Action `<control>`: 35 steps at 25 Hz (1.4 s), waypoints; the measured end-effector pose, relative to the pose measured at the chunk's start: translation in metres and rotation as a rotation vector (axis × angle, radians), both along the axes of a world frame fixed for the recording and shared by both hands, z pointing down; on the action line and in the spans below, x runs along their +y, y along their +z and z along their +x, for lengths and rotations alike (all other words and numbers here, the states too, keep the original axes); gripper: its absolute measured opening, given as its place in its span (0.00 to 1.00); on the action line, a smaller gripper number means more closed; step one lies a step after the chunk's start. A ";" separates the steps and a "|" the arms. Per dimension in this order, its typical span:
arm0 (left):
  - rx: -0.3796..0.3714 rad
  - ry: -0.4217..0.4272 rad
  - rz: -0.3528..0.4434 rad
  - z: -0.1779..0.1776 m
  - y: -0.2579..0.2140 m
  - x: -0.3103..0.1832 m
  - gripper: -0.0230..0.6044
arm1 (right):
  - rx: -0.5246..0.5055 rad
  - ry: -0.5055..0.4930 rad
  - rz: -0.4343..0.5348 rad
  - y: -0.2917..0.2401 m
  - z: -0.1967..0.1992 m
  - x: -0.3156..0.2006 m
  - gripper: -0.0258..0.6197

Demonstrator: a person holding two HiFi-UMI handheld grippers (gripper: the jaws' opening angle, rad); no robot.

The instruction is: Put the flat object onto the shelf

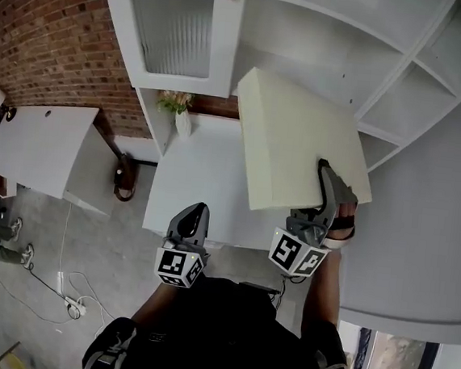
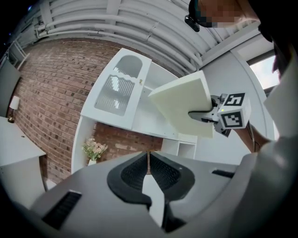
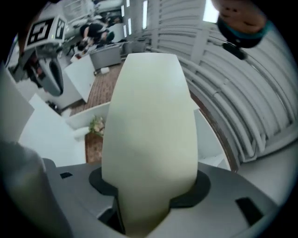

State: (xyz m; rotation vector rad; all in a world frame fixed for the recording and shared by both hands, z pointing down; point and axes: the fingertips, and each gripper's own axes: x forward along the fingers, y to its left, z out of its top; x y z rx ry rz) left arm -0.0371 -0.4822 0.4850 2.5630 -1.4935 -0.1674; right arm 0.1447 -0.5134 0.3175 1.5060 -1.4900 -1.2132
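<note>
The flat object is a cream-coloured board [image 1: 300, 138]. My right gripper [image 1: 325, 190] is shut on its near edge and holds it up in front of the white shelf unit [image 1: 389, 97]. In the right gripper view the board [image 3: 149, 121] fills the middle and stands out from between the jaws. The left gripper view shows the board [image 2: 182, 108] from the side, with the right gripper [image 2: 205, 115] clamped on it. My left gripper [image 1: 195, 217] hangs lower and to the left; its jaws [image 2: 148, 160] are shut with nothing between them.
A cabinet door with frosted glass [image 1: 176, 32] sits left of the open shelves. A vase of flowers [image 1: 177, 105] stands on a white counter [image 1: 194, 188] below it. A white desk [image 1: 40, 145] stands by the brick wall. A power strip [image 1: 73, 306] lies on the floor.
</note>
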 end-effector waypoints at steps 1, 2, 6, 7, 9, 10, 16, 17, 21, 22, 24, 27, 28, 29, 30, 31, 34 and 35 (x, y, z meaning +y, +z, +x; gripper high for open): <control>0.003 -0.001 0.002 0.000 -0.001 -0.001 0.07 | 0.049 0.031 0.002 -0.002 0.002 -0.011 0.48; 0.004 -0.002 0.003 -0.001 -0.001 -0.003 0.07 | 0.079 0.057 -0.004 -0.003 0.005 -0.023 0.48; 0.003 0.005 -0.002 -0.004 0.001 -0.006 0.07 | 0.132 0.121 -0.062 0.004 0.013 -0.071 0.48; 0.004 0.007 -0.004 -0.004 0.002 -0.006 0.07 | 0.148 0.127 -0.082 0.009 0.013 -0.080 0.48; 0.004 0.008 -0.004 -0.005 0.001 -0.004 0.07 | 0.180 0.136 -0.122 0.020 0.013 -0.098 0.48; 0.004 0.007 -0.004 -0.006 0.001 -0.004 0.07 | 0.196 0.142 -0.140 0.026 0.013 -0.107 0.48; 0.007 0.006 -0.019 -0.016 0.007 -0.009 0.07 | 0.340 0.165 -0.217 0.071 0.009 -0.157 0.49; 0.007 0.006 -0.022 -0.016 0.008 -0.010 0.07 | 0.358 0.166 -0.219 0.076 0.008 -0.161 0.49; 0.009 0.010 -0.026 -0.019 0.009 -0.015 0.07 | 0.370 0.157 -0.226 0.084 0.003 -0.178 0.50; 0.009 0.011 -0.026 -0.020 0.009 -0.016 0.07 | 0.365 0.151 -0.237 0.084 0.002 -0.181 0.51; 0.009 0.012 -0.029 -0.021 0.010 -0.020 0.07 | 0.346 0.135 -0.272 0.088 0.000 -0.189 0.52; 0.010 0.009 -0.038 -0.023 0.013 -0.026 0.07 | 0.327 0.116 -0.332 0.096 -0.006 -0.204 0.54; 0.011 0.008 -0.042 -0.024 0.014 -0.027 0.07 | 0.327 0.114 -0.346 0.101 -0.007 -0.210 0.55; 0.012 0.007 -0.045 -0.024 0.016 -0.029 0.07 | 0.328 0.113 -0.359 0.106 -0.008 -0.215 0.56; 0.011 0.007 -0.048 -0.024 0.016 -0.030 0.07 | 0.326 0.112 -0.373 0.112 -0.008 -0.220 0.57; 0.010 0.006 -0.050 -0.025 0.017 -0.031 0.07 | 0.322 0.112 -0.389 0.116 -0.009 -0.224 0.58; 0.007 -0.001 -0.054 -0.026 0.017 -0.033 0.07 | 0.309 0.120 -0.428 0.120 -0.009 -0.238 0.61; 0.009 -0.006 -0.054 -0.027 0.017 -0.034 0.07 | 0.313 0.130 -0.439 0.120 -0.007 -0.244 0.62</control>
